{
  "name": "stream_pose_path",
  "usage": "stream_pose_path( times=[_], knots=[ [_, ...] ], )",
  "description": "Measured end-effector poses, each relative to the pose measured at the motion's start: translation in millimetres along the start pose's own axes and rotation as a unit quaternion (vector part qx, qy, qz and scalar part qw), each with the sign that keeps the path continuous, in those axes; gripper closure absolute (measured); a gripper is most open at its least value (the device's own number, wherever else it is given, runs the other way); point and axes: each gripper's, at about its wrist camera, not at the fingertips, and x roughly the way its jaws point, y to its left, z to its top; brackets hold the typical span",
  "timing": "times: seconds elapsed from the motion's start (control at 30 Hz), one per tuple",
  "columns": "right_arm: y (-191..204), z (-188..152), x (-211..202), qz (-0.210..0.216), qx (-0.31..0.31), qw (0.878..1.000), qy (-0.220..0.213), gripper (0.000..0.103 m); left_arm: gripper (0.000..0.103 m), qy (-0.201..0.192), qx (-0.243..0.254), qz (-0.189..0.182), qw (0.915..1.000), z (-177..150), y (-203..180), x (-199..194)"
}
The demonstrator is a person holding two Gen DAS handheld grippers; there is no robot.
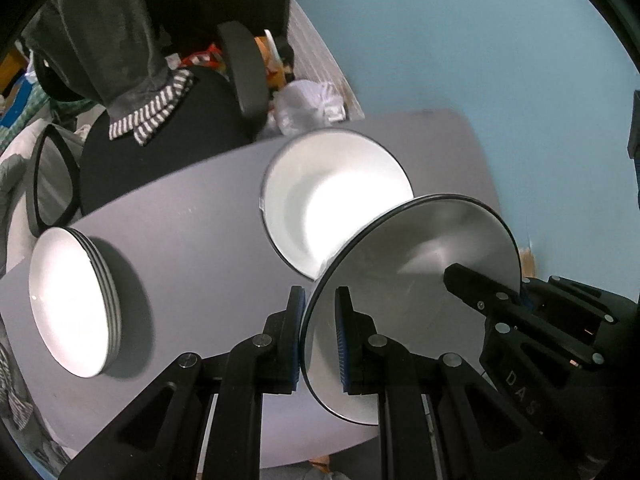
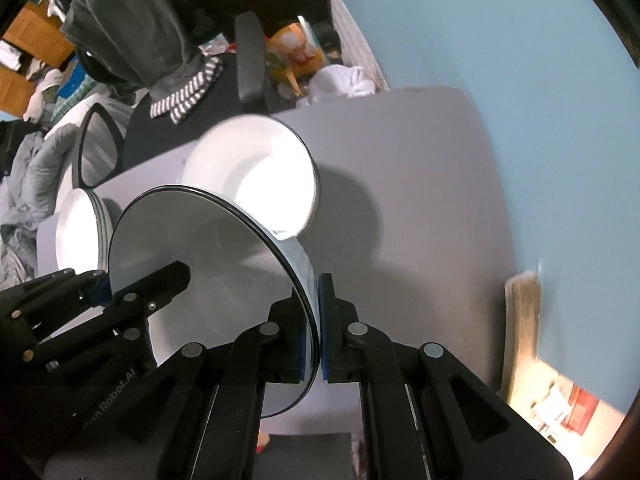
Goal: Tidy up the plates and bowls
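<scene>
Your left gripper (image 1: 320,336) and right gripper (image 2: 316,320) both clamp the round white black-rimmed plate (image 1: 404,280), lifted above the grey tabletop (image 1: 192,216); the white plate stack (image 1: 76,300) sits at nine o'clock

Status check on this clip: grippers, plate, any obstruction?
Left gripper and right gripper both shut on the white black-rimmed plate, lifted above grey table. White bowl sits beneath. Plate stack clear.
</scene>
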Motion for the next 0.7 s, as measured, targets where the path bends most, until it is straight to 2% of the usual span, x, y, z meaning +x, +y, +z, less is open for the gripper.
stream_pose_path(
  times=[0.3,0.47,0.7],
  knots=[
    [21,41,6,-0.003,-0.03,1.0,-0.002,0.098,0.09,-0.009,-0.026,0.01,0.9996,32,14,0],
    [22,56,14,-0.005,-0.035,0.999,0.005,0.098,0.09,0.004,-0.043,0.007,0.999,49,23,12],
    [20,67,32,0.005,-0.035,0.999,0.033,0.098,0.09,0.018,-0.049,0.019,0.9985,55,24,27]
  ],
)
